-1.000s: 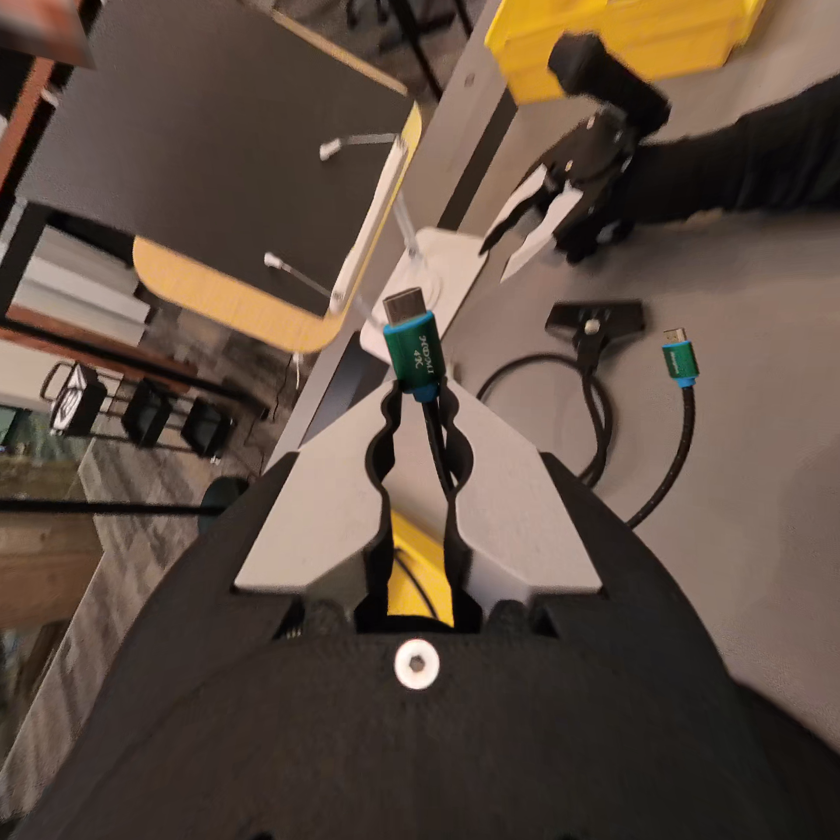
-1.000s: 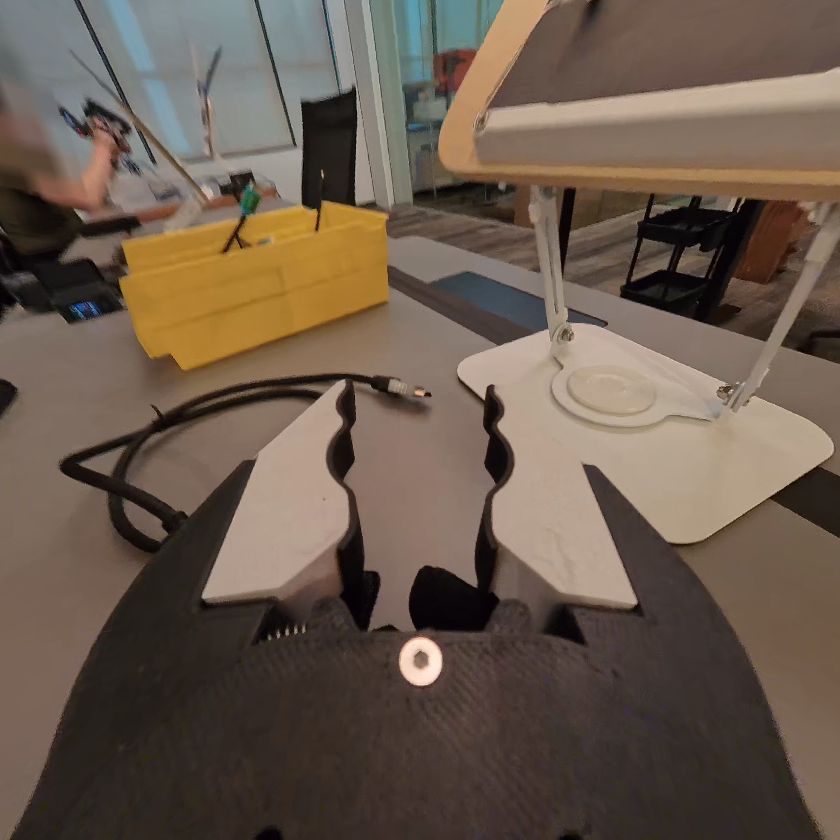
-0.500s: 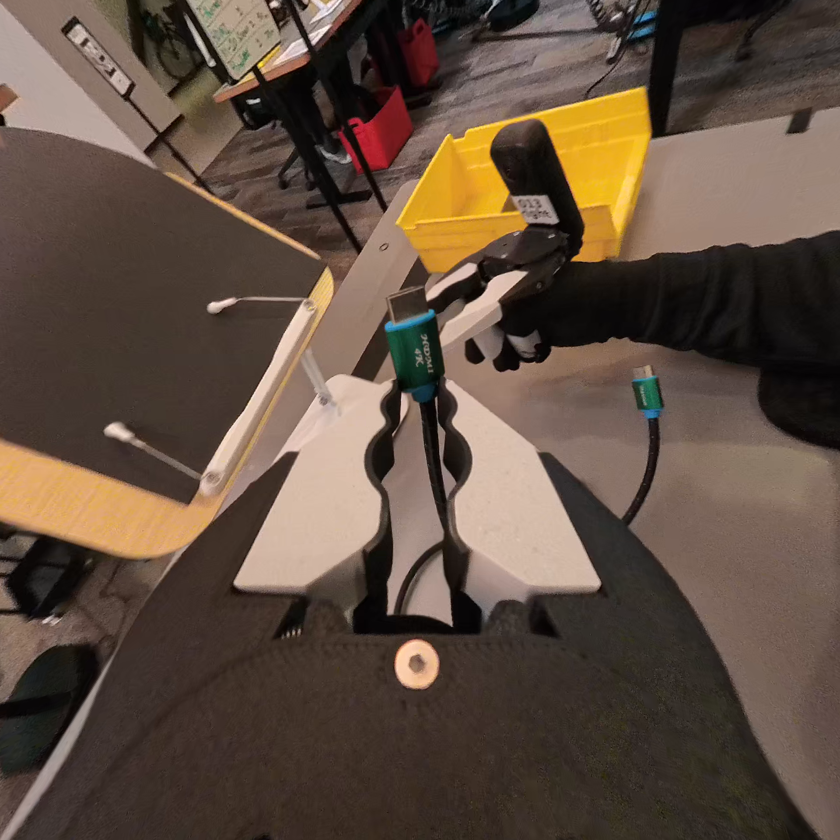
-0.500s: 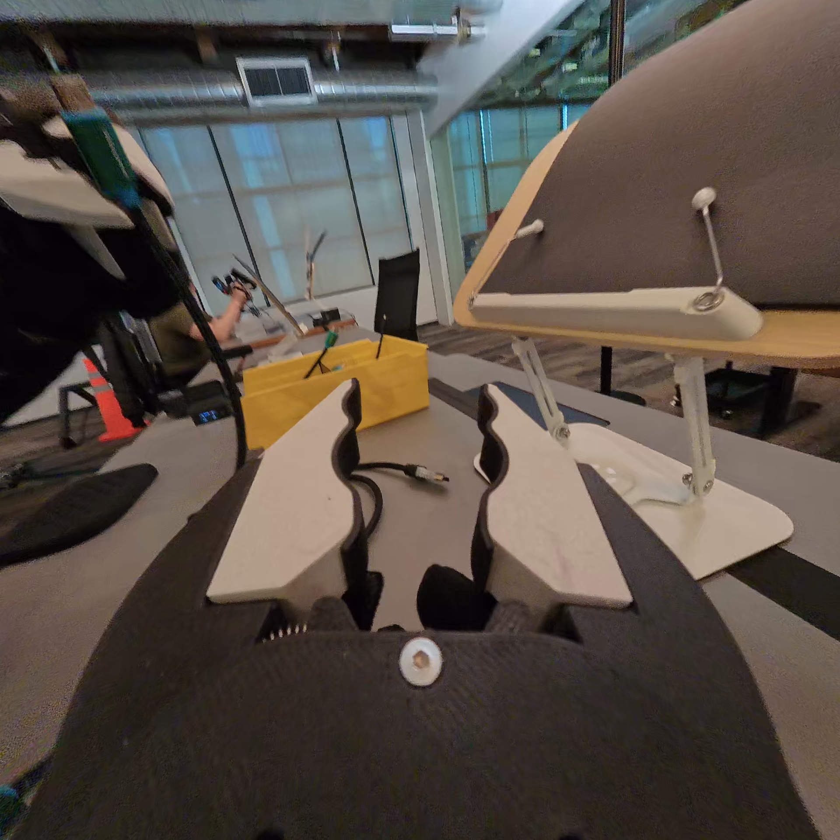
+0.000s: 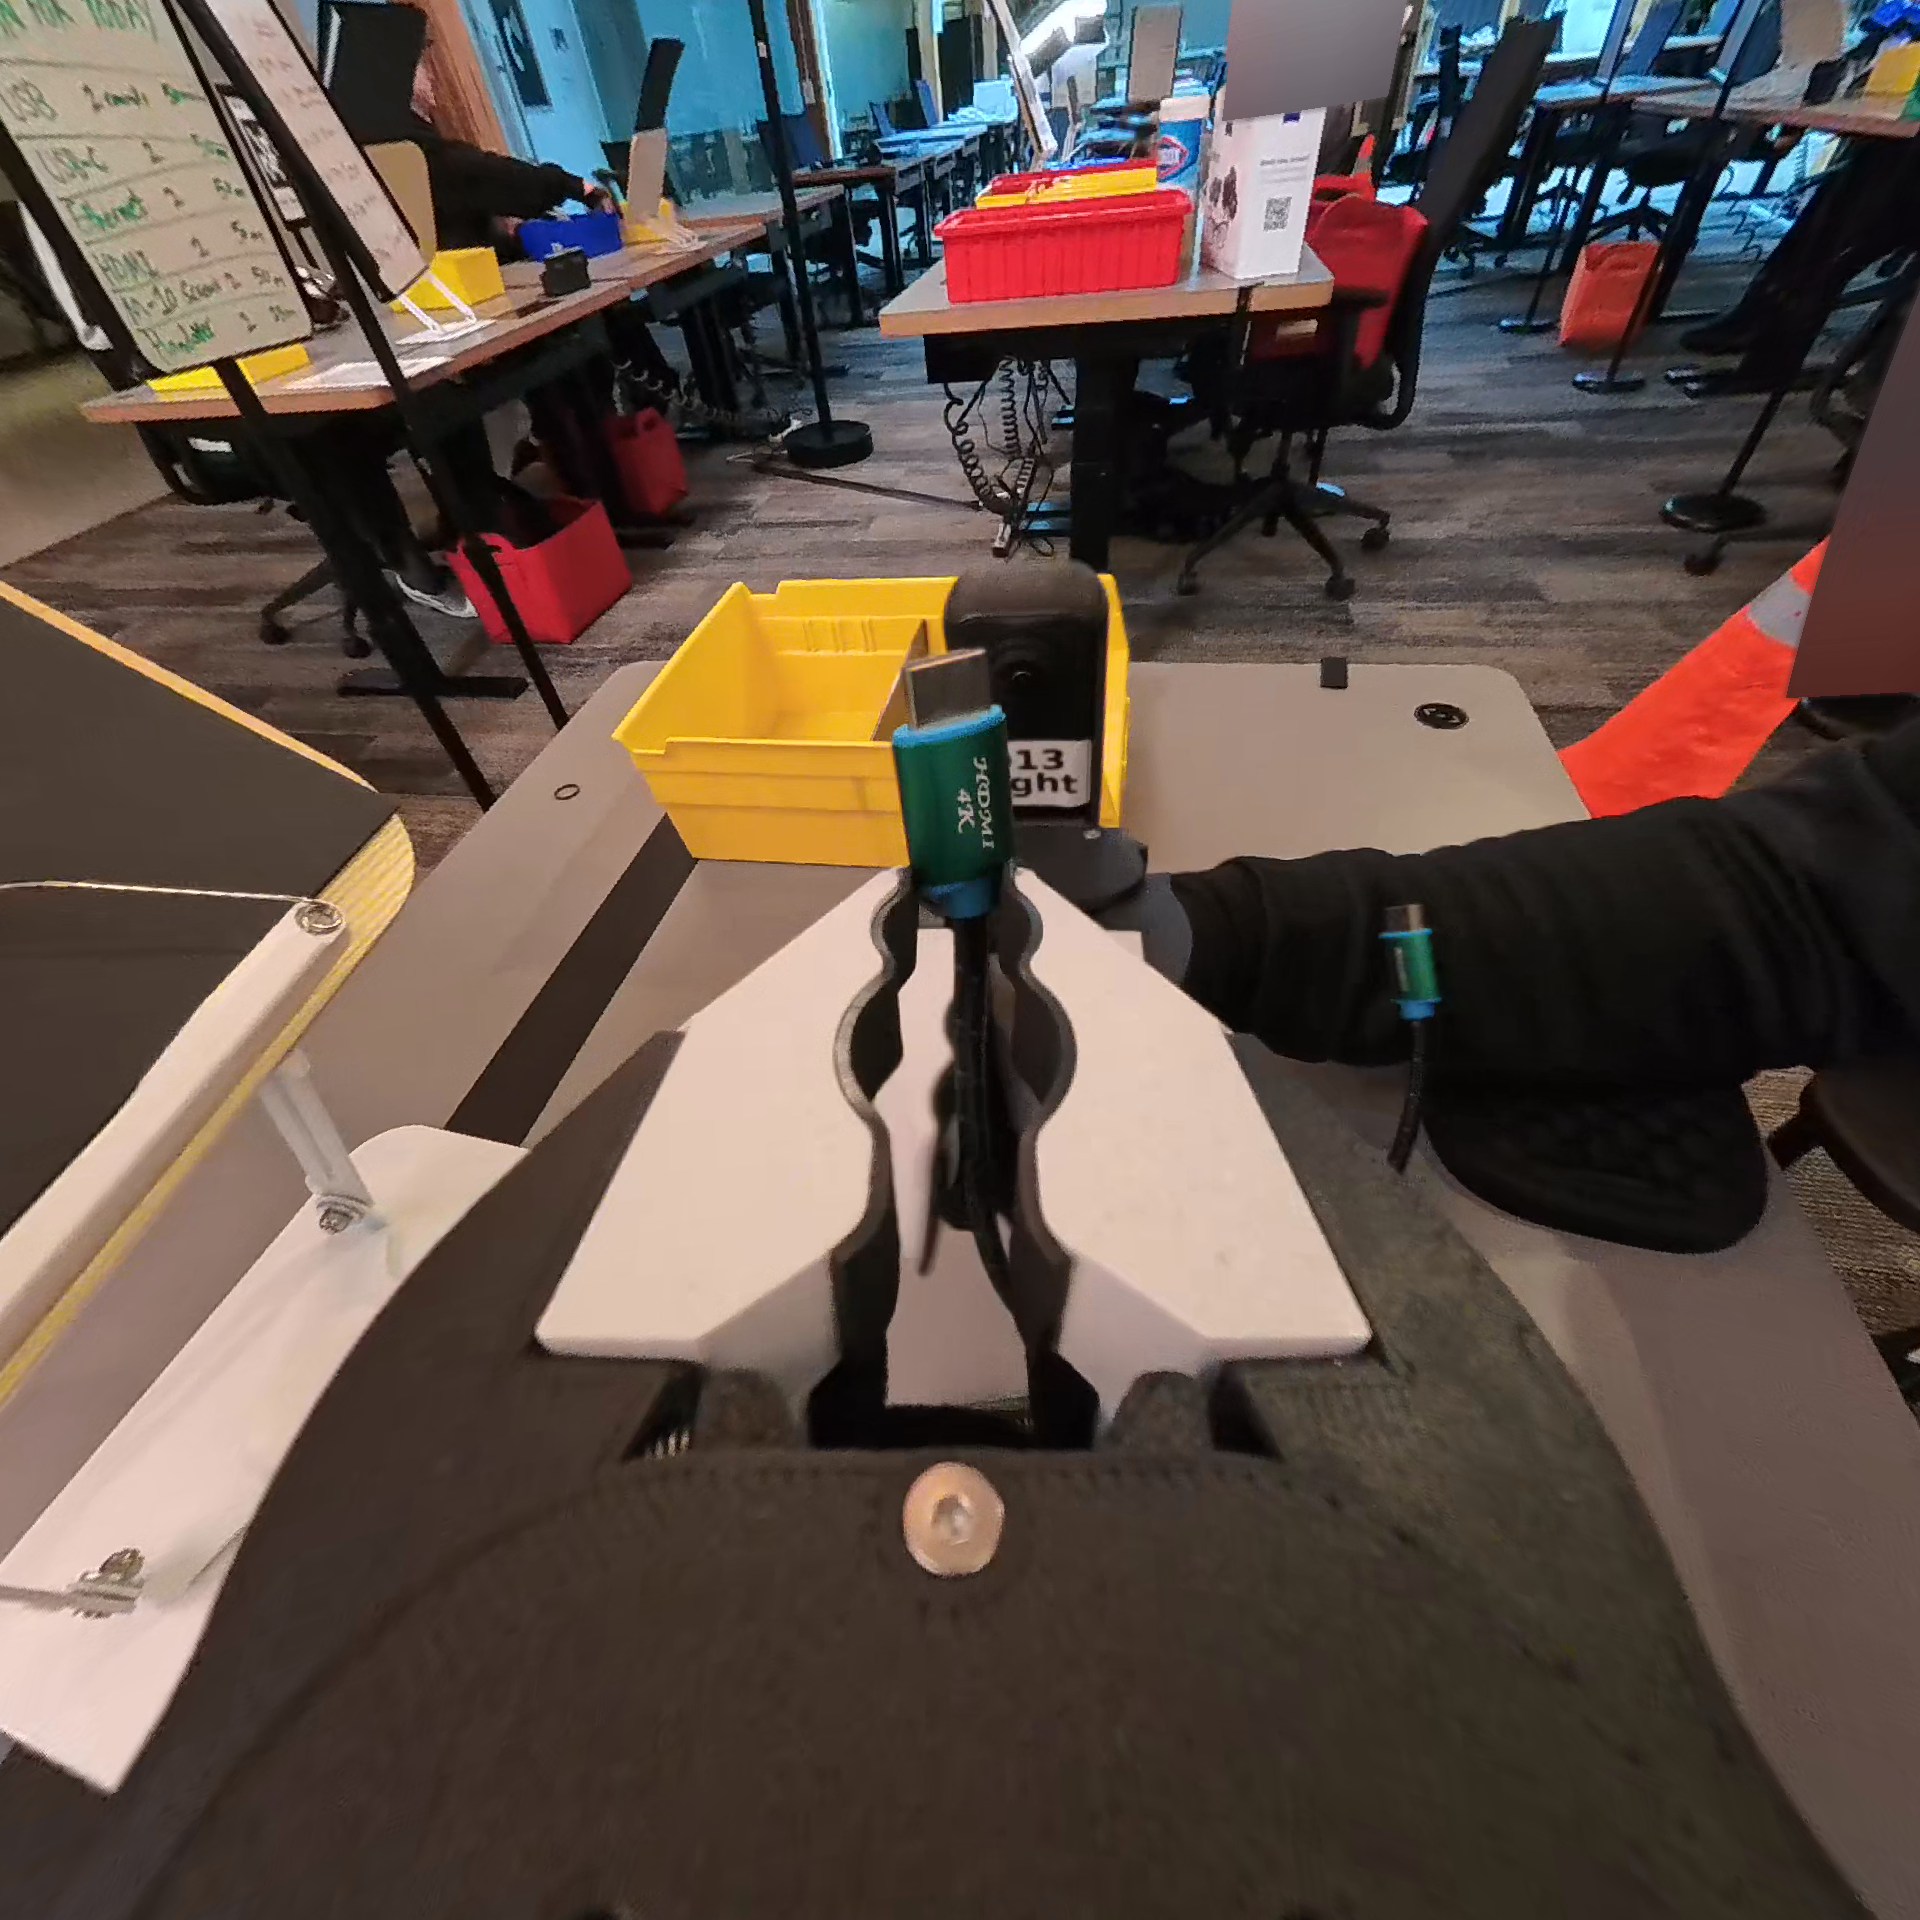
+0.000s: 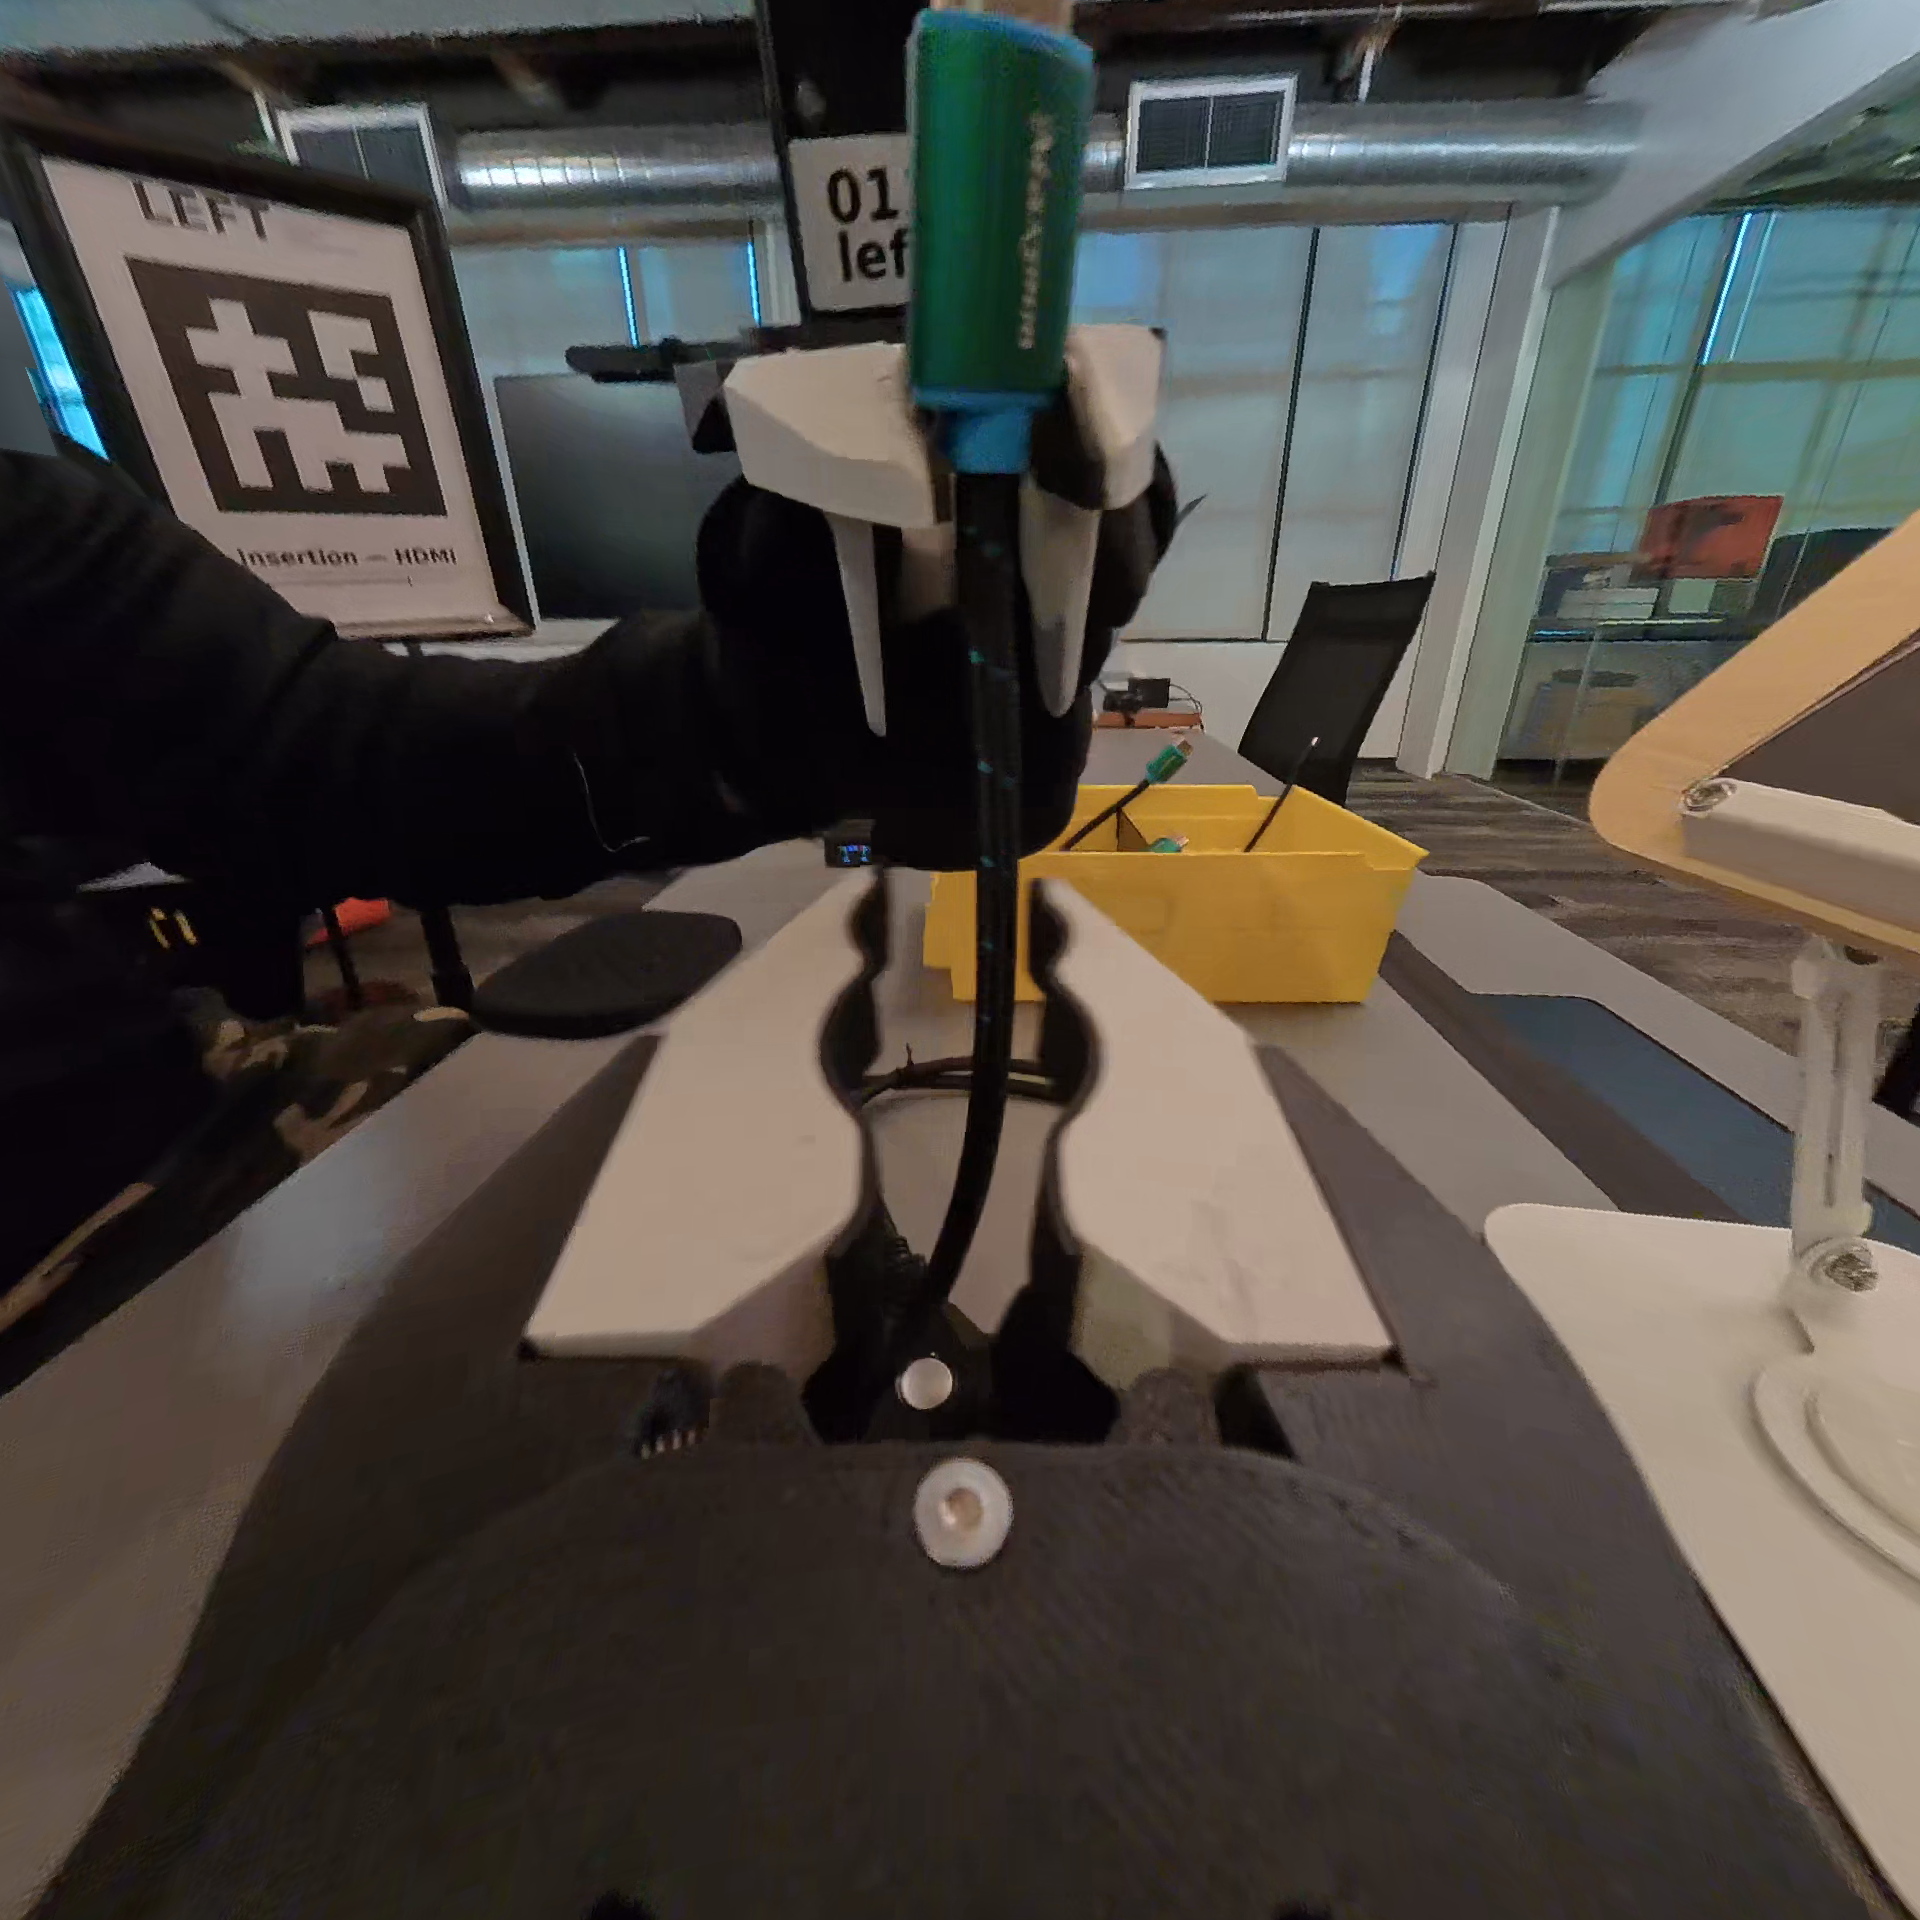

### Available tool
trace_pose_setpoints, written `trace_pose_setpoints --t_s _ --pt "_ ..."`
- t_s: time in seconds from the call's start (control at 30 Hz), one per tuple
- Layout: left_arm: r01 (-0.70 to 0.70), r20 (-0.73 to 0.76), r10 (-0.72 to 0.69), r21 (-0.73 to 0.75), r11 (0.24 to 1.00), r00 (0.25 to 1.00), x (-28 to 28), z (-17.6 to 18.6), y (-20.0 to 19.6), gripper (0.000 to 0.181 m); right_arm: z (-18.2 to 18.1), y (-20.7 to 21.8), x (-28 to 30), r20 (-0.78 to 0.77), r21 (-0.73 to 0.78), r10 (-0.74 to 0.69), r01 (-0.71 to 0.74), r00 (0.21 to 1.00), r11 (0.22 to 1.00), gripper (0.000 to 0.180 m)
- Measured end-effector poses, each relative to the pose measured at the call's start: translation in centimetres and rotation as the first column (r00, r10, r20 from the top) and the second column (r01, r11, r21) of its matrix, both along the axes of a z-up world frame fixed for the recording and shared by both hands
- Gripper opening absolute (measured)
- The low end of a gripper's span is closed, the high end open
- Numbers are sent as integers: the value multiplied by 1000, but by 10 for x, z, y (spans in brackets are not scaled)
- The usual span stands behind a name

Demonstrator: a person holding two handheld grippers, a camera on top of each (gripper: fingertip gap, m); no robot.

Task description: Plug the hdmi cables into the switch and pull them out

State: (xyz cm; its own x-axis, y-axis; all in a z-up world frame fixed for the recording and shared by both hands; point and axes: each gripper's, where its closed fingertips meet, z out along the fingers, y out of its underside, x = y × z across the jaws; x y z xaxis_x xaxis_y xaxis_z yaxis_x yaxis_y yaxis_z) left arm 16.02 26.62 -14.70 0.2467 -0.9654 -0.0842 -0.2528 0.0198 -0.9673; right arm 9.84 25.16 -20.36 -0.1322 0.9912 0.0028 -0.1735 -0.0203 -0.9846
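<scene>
The yellow plastic bin (image 6: 1226, 925) on the grey table (image 5: 1351, 769) holds two green-tipped cable ends and a black one. The left gripper (image 5: 961, 904) is clenched on a black braided HDMI cable (image 5: 954, 800) just below its upright green plug. The right gripper (image 6: 961, 914) is spread, that cable hanging between its fingers, and a second green plug (image 5: 1410, 961) stands nearby.

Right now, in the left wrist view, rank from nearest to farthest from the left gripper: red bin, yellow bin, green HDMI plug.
1. Green HDMI plug, sticking up out of the left gripper jaws.
2. Yellow bin, just beyond on the table.
3. Red bin, far back on another table.
</scene>
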Motion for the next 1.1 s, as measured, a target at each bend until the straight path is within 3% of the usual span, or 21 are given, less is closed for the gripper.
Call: trace_pose_setpoints --t_s 0.07,0.3,0.5,0.6,0.77,0.87,1.0,1.1 --pt "11 5 -11 -1 1000 1000 0 -1 -2 13 -2 5 0 21 27 -40 40 999 999 0" --pt "-38 6 38 -22 999 999 -18 -10 2 12 -13 33 9 122 194 -271 244 955 950 0" --pt "-159 -32 158 -25 987 987 -38 -17 4 60 -24 61 17 201 442 -543 420 815 793 0" --pt "-189 -89 193 48 981 977 -29 -22 -2 67 -28 72 19 219 522 -640 465 737 715 0" --pt "-315 -157 340 164 935 927 -18 -27 8 67 -35 81 19 209 655 -745 475 633 588 0" --pt "-359 -149 377 136 923 914 -19 -32 15 50 -36 85 21 194 699 -780 474 595 536 0" --pt "-406 -123 412 77 911 903 -29 -32 21 16 -36 87 23 179 727 -800 471 572 499 0" --pt "-408 -101 408 21 913 908 -32 -31 21 15 -36 88 24 172 729 -803 475 570 493 0"
